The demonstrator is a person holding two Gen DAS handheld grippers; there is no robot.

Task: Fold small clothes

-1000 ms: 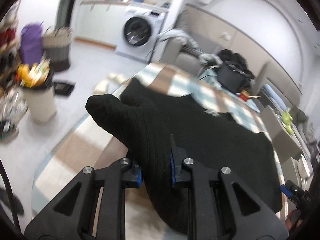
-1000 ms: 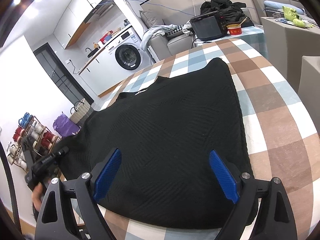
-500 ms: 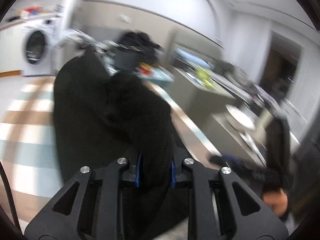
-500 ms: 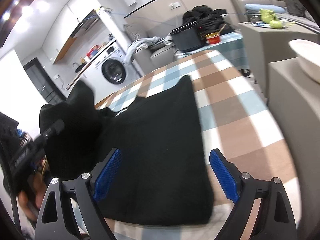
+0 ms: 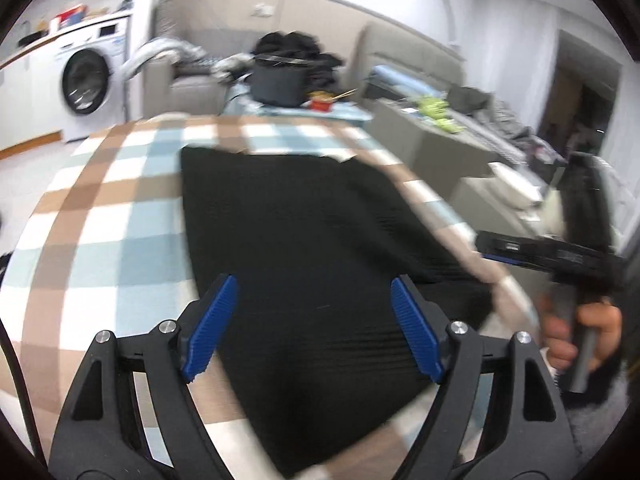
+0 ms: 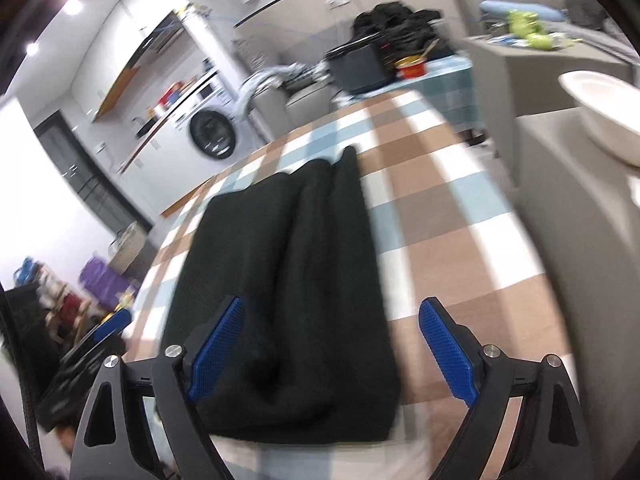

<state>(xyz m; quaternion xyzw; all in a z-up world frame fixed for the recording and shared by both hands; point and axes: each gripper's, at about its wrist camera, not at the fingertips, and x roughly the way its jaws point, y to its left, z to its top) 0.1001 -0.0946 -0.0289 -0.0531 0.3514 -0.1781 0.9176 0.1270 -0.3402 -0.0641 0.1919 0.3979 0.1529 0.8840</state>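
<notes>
A black knit garment [image 5: 304,240] lies folded lengthwise on the checked tablecloth [image 5: 108,216]; in the right wrist view the garment [image 6: 288,280] shows as a long narrow strip with a soft ridge down its middle. My left gripper [image 5: 314,324] is open and empty just above the garment's near end. My right gripper [image 6: 336,354] is open and empty over the garment's near right edge. The right gripper also shows at the right of the left wrist view [image 5: 540,248], held in a hand.
A dark box [image 6: 360,66] and a red cup [image 6: 410,68] stand on a table beyond the far end. A white bowl [image 6: 600,116] sits on a grey cabinet at the right. A washing machine [image 5: 86,80] stands at the back left.
My left gripper carried the sleeve side across the garment, then let go and opened. The garment now lies narrower, folded over itself. The right gripper stayed open.
</notes>
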